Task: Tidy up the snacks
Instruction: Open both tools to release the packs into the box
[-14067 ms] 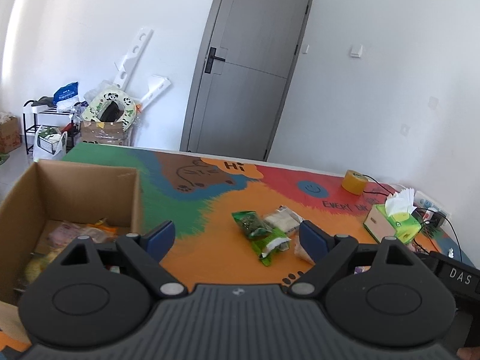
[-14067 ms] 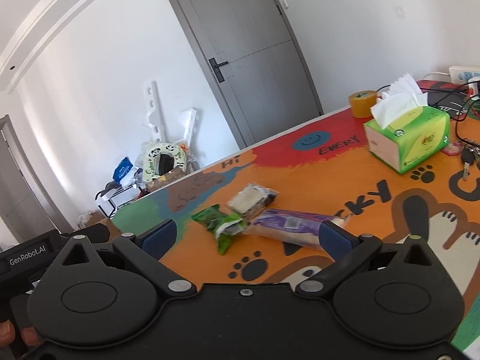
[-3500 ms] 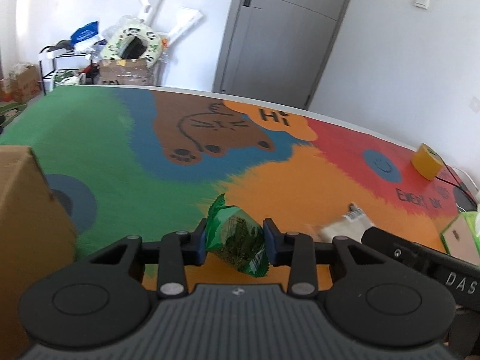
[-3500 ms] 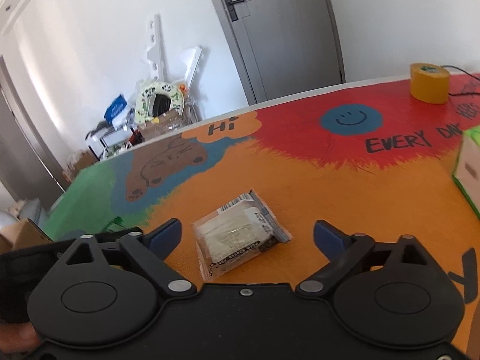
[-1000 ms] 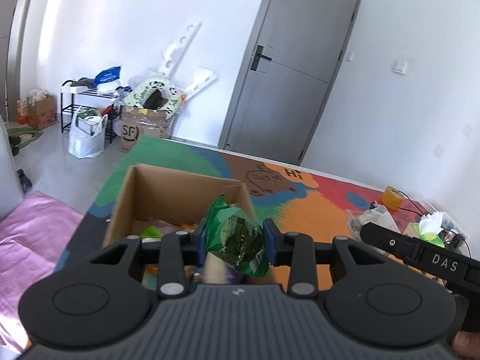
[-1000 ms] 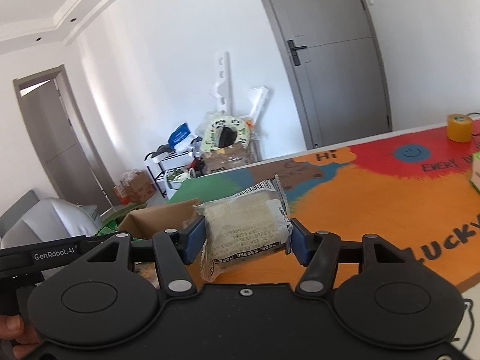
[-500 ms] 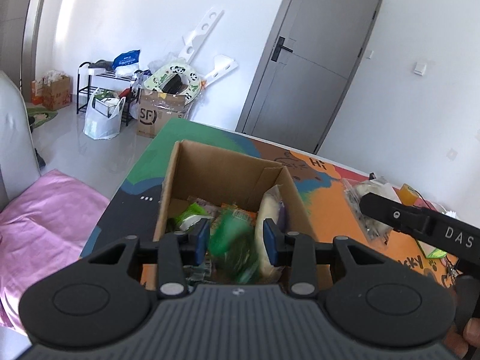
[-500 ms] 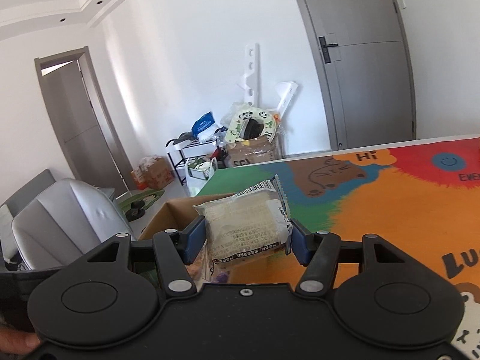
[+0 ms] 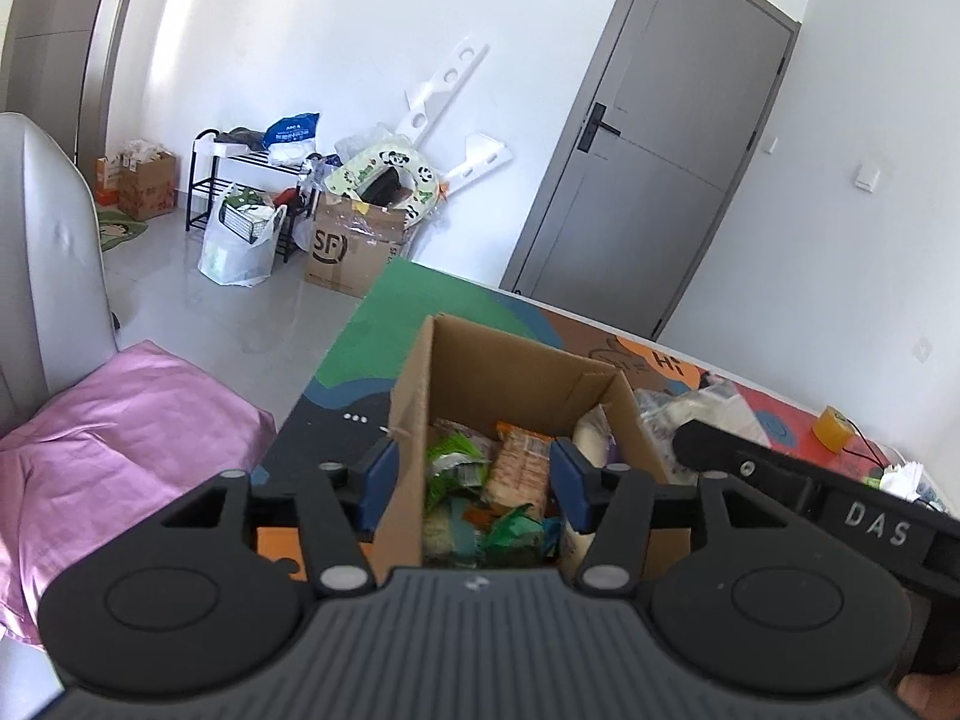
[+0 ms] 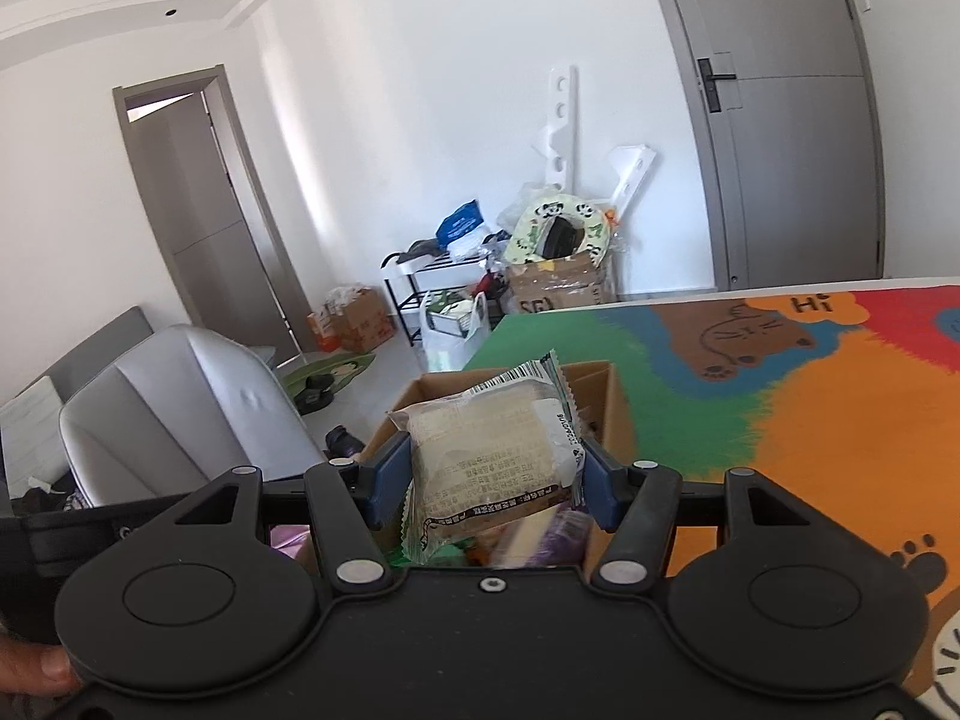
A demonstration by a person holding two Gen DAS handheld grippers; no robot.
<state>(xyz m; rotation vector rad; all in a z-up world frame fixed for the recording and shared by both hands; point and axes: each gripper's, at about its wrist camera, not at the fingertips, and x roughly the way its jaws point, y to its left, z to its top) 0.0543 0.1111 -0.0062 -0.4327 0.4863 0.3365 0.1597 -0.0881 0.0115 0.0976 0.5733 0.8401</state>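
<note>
"DAS" in pale capitals on the black body of the right gripper (image 9: 804,480), seen from the left wrist. "SF" in a dark round logo on the side of the cardboard carton (image 9: 351,240) by the far wall. "Hi" in black on an orange patch of the painted table (image 10: 810,372), beside the brown cat drawing. Small dark print and a barcode on the clear snack packet (image 10: 498,456), too fine to read, possibly Chinese. A few pale letters on the left gripper (image 10: 90,534), mostly hidden.
</note>
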